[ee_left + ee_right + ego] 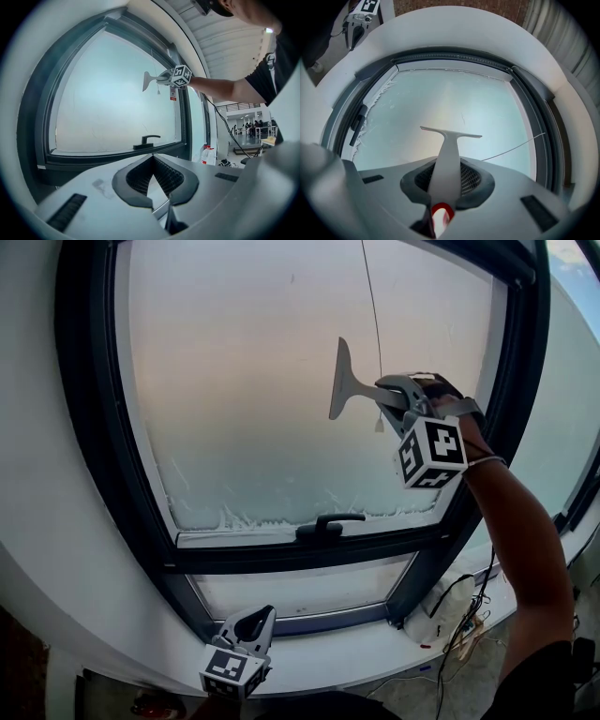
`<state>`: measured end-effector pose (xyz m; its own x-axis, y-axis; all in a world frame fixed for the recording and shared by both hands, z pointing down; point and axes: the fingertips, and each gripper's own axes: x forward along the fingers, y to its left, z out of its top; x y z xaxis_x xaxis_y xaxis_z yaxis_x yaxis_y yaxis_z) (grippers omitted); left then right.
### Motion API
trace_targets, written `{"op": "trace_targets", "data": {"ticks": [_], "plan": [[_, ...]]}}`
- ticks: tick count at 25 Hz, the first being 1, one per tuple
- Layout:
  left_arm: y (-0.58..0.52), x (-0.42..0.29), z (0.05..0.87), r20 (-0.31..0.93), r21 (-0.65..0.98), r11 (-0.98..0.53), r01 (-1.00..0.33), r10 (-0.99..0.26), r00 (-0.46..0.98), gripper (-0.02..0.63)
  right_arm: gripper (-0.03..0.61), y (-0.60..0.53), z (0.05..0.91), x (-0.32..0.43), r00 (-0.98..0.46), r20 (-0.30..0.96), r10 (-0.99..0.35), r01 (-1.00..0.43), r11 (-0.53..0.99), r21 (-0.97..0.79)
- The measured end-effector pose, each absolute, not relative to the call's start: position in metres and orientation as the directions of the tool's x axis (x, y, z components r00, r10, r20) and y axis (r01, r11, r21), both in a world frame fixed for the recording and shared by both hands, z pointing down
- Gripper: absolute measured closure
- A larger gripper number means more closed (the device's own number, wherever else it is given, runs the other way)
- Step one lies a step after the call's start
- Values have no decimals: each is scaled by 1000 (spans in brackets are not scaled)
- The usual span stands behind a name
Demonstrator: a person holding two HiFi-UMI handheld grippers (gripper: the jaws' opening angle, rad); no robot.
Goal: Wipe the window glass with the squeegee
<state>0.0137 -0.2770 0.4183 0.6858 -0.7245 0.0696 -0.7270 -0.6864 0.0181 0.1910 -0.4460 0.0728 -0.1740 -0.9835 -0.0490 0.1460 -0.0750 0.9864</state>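
**Desk:** What does the right gripper (447,180) have?

**Photographer:** Its jaws are clenched on the pale handle of the squeegee (450,150). The handle runs out between the ribbed pads (471,177) and ends in a T-shaped blade. A red-and-white part shows at the near end of the handle.

**Desk:** And where is the squeegee on the window?

**Photographer:** High on the right half of the window glass (253,381), blade standing upright on the gripper's left side. Whether the blade edge touches the pane cannot be told. A thin cord (372,315) hangs down the glass just beside the handle.

**Desk:** The other claw?

**Photographer:** The left gripper (246,626) sits low by the white sill (356,652), well apart from the squeegee. Its jaw tips are closed together with nothing between them.

**Desk:** Room to move?

**Photographer:** Broad open pane lies left of the blade and below it. The dark frame (94,427) bounds the glass and runs close by on the right of the raised gripper. A ragged white fringe (262,517) lines the bottom edge of the pane, with the black window handle (328,524) just below it
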Motion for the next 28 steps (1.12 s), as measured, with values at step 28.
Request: {"op": "trace_targets", "data": {"ticks": [28], "plan": [[-280,-32,404,64,16,-642,-766,-764,642,614,526,-409,45,65,-411,-22,-911,47,-46,998]]}}
